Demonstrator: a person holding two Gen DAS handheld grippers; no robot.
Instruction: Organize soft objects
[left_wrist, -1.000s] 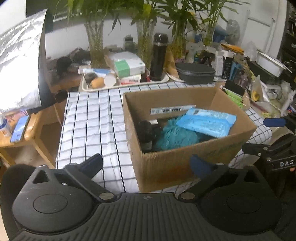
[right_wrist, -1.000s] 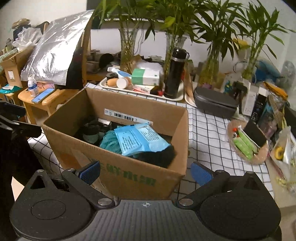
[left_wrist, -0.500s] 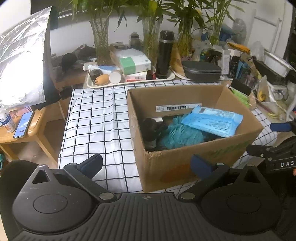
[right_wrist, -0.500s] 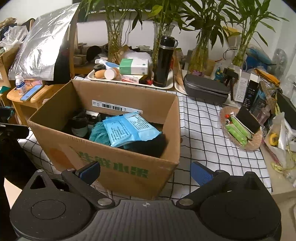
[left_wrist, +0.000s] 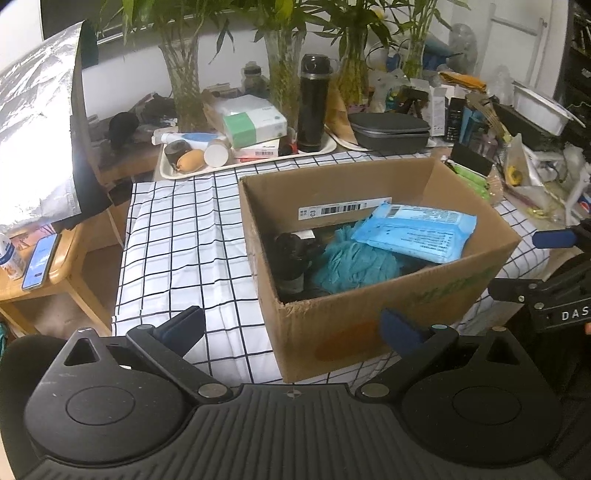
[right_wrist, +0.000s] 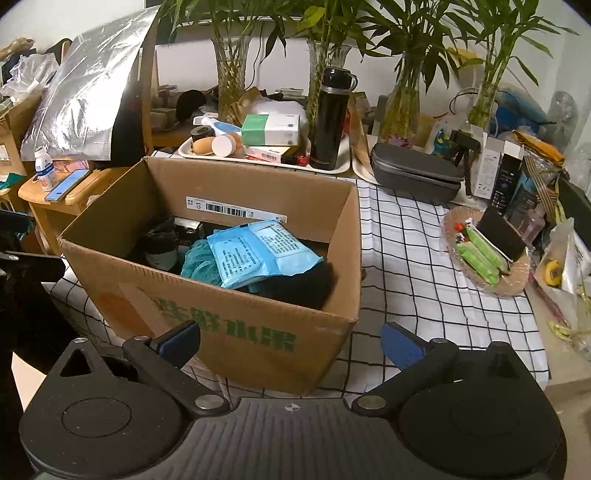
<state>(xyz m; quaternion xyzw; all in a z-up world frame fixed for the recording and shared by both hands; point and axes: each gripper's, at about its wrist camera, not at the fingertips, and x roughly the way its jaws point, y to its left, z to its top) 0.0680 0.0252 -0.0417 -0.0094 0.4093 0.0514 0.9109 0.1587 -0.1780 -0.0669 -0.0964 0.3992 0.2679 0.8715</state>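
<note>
At the far left a low wooden side table (right_wrist: 59, 195) carries a small white bottle (right_wrist: 43, 168) and a phone (right_wrist: 66, 184) lying flat, with a silver foil sheet (right_wrist: 81, 107) leaning behind it. The left gripper (left_wrist: 291, 326) hangs in front of the counter (left_wrist: 184, 236), which is covered by a white cloth with a black grid; its jaws stand wide apart and hold nothing. Next comes the open cardboard box (right_wrist: 236, 332), resting on the cloth with green print on its near wall and a barcode label (right_wrist: 236, 211) on the inside of its far wall. Inside, from left to right, lie dark bundled items (right_wrist: 162, 243), a teal mesh puff (right_wrist: 199, 262), a light blue soft pack (right_wrist: 258, 251) resting on top of the puff, and a black soft thing (right_wrist: 303, 284) against the right wall. Behind the box a white tray (right_wrist: 258, 160) holds a green-and-white carton (right_wrist: 271, 129), small round containers and a tall black flask (right_wrist: 332, 118). To its right sits a closed grey case (right_wrist: 417, 173). The right gripper (right_wrist: 290, 341) hangs near the box's front corner, jaws spread wide and empty. Further right a woven basket (right_wrist: 513, 280) holds green packets (right_wrist: 480, 258) and a black wallet-like piece (right_wrist: 502, 232).
</note>
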